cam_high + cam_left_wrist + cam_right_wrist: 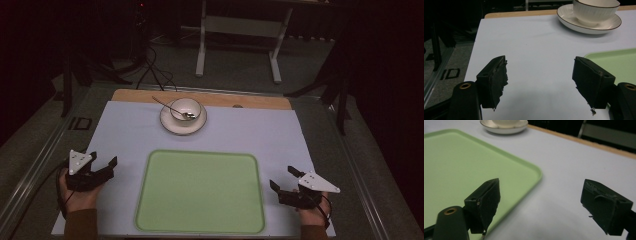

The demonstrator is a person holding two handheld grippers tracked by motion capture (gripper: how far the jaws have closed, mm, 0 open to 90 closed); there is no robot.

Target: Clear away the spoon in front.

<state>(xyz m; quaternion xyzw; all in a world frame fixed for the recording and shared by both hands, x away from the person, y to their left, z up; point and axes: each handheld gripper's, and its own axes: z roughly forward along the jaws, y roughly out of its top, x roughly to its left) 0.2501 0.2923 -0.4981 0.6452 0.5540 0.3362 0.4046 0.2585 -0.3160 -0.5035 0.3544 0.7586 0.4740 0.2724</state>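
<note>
Your left gripper (106, 164) sits at 8 o'clock on the mat, jaws spread wide, nothing between them. Your right gripper (285, 179) sits at 4 o'clock, jaws likewise apart and empty. Both rest near the table's near edge, one on each side of the green tray (200, 192). Tray is bare, flat, long axis running 9 to 3.

Past the tray at 12 o'clock: the white saucer (169, 125) with the white bowl (186, 107) standing on it, upright. The spoon (172, 109) lies in the bowl, bowl end down inside, handle leaning over the rim and pointing to about 10 o'clock. Its long axis runs roughly 10 to 4. In the left gripper view the saucer (574, 21) and bowl (596, 10) sit up right of the jaws, well apart from them. In the right gripper view the saucer (499, 129) is far up left, beyond the tray (461, 162).

Step, as I judge it: start pose, nothing gripped yet, reach not begun. Likely the dish set goes onto the tray.

Next move calls for you to carry one gripper forward over the tray toward 12 o'clock and come in low at the saucer rim or the bowl wall, jaws kept apart until they straddle it. Watch the spoon handle: it's on the left side, loose, and could tip out if knocked. The right gripper has the clearer side.
</note>
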